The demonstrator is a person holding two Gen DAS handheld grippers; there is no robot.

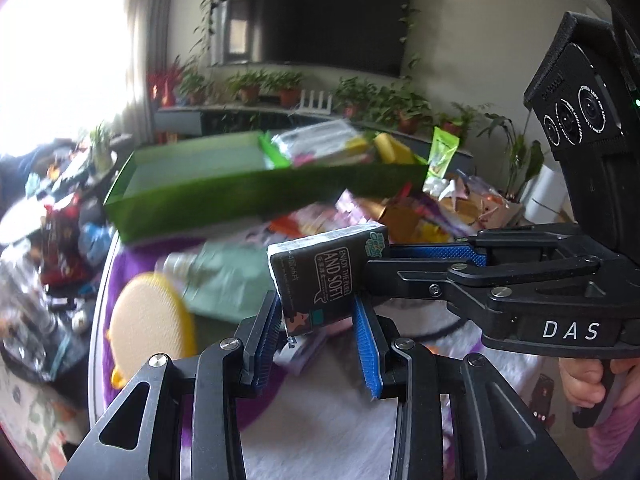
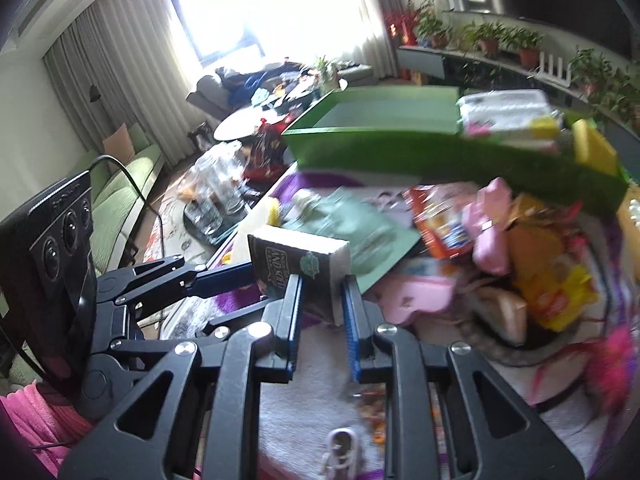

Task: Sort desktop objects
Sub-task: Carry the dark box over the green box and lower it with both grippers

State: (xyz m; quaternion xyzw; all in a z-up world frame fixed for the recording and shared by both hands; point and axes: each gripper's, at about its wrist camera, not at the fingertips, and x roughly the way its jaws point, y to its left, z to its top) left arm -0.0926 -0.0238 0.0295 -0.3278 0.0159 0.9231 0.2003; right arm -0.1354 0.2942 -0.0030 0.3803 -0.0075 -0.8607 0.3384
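Tissue pack [image 1: 326, 276] looks light and squashy, slick wrap, so I grip its flat sides mid-body. Black wrapper, white print, white ends. It's up in the air, near the green tray [image 1: 224, 196]. Both my left gripper [image 1: 320, 320] and right gripper [image 2: 322, 300] are closed onto it.

Black tissue pack [image 1: 326, 276] with white lettering; green tray [image 1: 256, 196]; blue-padded fingers [image 1: 366, 346].
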